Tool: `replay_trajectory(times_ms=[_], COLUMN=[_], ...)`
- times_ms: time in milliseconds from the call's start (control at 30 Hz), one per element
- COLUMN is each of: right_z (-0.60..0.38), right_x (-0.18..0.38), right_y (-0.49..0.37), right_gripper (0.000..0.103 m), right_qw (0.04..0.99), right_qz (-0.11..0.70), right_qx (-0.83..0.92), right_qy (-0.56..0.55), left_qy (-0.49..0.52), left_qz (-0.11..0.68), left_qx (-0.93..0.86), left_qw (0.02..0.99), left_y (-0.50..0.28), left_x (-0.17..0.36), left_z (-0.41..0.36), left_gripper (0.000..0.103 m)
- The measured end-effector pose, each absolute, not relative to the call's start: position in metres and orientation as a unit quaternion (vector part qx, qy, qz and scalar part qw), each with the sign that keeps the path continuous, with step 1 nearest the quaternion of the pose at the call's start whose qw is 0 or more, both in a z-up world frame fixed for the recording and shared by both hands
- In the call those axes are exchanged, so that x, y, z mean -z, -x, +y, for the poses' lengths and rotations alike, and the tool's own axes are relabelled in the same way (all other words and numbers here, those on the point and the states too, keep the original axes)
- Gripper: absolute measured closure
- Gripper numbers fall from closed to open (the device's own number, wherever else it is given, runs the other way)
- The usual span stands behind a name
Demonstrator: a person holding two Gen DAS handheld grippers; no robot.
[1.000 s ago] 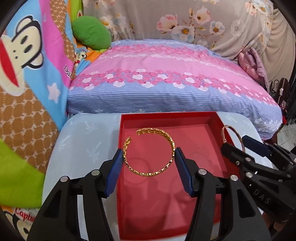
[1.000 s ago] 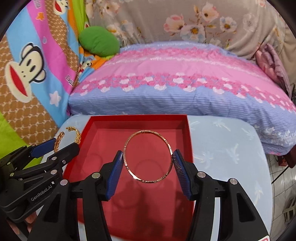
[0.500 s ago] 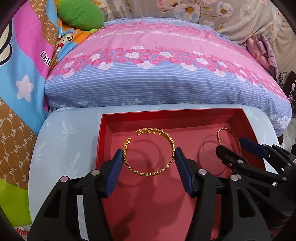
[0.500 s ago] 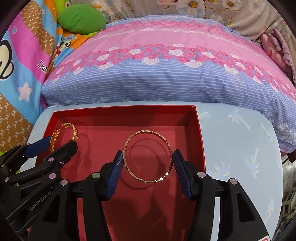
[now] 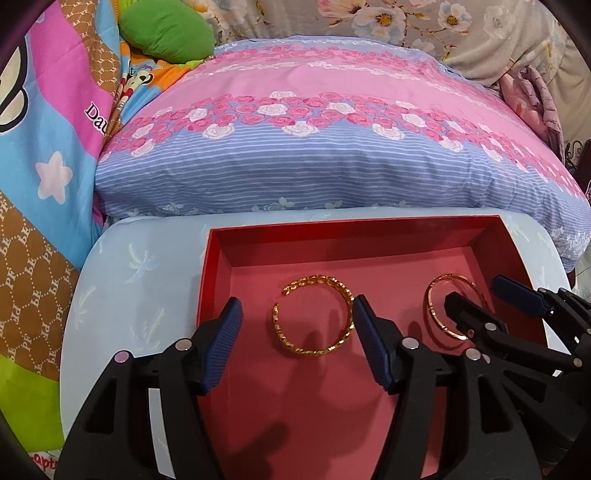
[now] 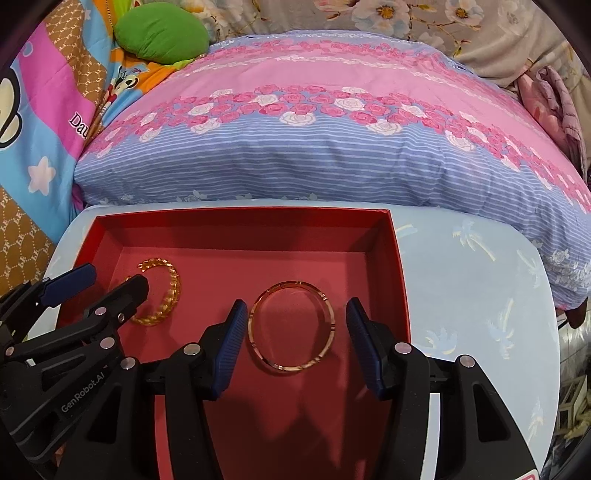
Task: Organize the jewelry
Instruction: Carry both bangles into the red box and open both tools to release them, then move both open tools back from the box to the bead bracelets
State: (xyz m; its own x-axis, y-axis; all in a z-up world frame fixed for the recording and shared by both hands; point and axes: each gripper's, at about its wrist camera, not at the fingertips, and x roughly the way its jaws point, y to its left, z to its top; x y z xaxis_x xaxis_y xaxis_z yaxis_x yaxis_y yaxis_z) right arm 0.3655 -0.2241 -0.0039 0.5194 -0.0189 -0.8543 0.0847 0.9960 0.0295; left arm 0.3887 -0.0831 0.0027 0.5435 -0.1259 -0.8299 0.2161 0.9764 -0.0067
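Note:
A red open box (image 5: 369, 229) (image 6: 236, 221) sits on a pale blue table. A gold chain-link open bangle (image 5: 314, 314) lies on the box floor between the spread fingers of my left gripper (image 5: 295, 321); its right side is close to the right pad, the left pad stands apart. It also shows in the right wrist view (image 6: 162, 291). A thin rose-gold ring bangle (image 6: 291, 328) lies on the floor between the spread fingers of my right gripper (image 6: 293, 325), touching neither pad. It also shows in the left wrist view (image 5: 448, 306). Both grippers are open.
The pale blue table (image 6: 472, 280) has palm prints and a rounded edge. A pink and blue flowered pillow (image 5: 325, 140) lies right behind it. A cartoon blanket (image 5: 48, 140) and a green cushion (image 6: 159, 31) are at the left.
Both grippers have opened and the two bangles now lie on the box floor. Both grippers dipped lower into the box over the last second.

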Motion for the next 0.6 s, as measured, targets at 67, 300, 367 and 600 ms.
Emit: replay_trajectory(times_ms=[67, 300, 367, 600], right_z=[-0.223, -0.217, -0.216, -0.21], right_x=[-0.001, -0.033, -0.043, -0.066], right_y=[-0.361, -0.322, -0.302, -0.215], right_gripper=[0.049, 0.049, 0.049, 0.046], right_qw=[0.874, 0.889, 0.893, 0.903], right_qz=[0.485, 0.457, 0.449, 0.426], right_qx=[0.028, 0.015, 0.008, -0.008], right_qy=[-0.031, -0.028, -0.033, -0.047], left_qy=[-0.045, -0.044, -0.041, -0.043], left_qz=[0.467, 0.441, 0.432, 0.416], left_qx=[0.099, 0.102, 0.104, 0.125], left_qw=[0.878, 0.891, 0.895, 0.9], left_y=[-0.387, -0.353, -0.334, -0.251], left_x=[-0.006, -0.033, -0.044, -0.06], left_z=[-0.082, -0.077, -0.074, -0.062], left_gripper=[0.043, 0.039, 0.039, 0.038])
